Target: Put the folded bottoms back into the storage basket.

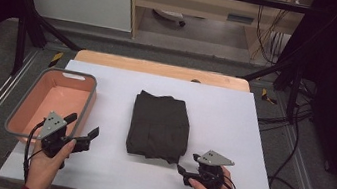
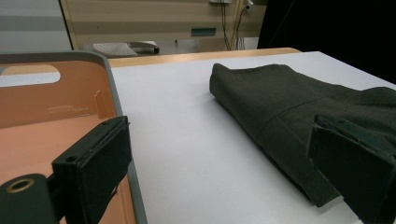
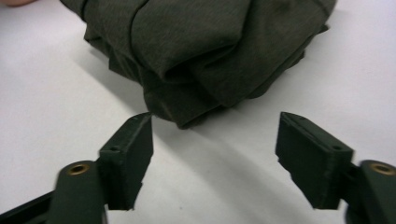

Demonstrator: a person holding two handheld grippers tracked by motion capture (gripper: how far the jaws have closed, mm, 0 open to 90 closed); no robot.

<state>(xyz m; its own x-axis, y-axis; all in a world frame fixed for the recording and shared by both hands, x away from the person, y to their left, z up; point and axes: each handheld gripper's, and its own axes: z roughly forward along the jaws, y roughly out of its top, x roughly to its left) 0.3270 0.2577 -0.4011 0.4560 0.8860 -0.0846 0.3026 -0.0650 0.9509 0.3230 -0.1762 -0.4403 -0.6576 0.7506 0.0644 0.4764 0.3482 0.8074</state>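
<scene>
High view: folded dark garment (image 1: 159, 127) lies mid-table on the white sheet (image 1: 233, 119); pink basket (image 1: 53, 102) at left; left gripper (image 1: 84, 133) beside the basket, right gripper (image 1: 183, 172) just off the garment's near corner. Left gripper view: jaws wide, nothing between, garment (image 2: 289, 107) ahead. Right gripper view: jaws apart, garment's corner (image 3: 196, 60) just ahead, not gripped.

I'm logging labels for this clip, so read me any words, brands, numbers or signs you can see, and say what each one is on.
No readable text anywhere.
Folded dark garment: no label or print in sight.
Pink bin: plain, no marking.
Small bluish plate on the wooden furniture behind the table: too small and blurred to read.
Yellow-and-black striped tape on the floor: stripes, no words.
</scene>
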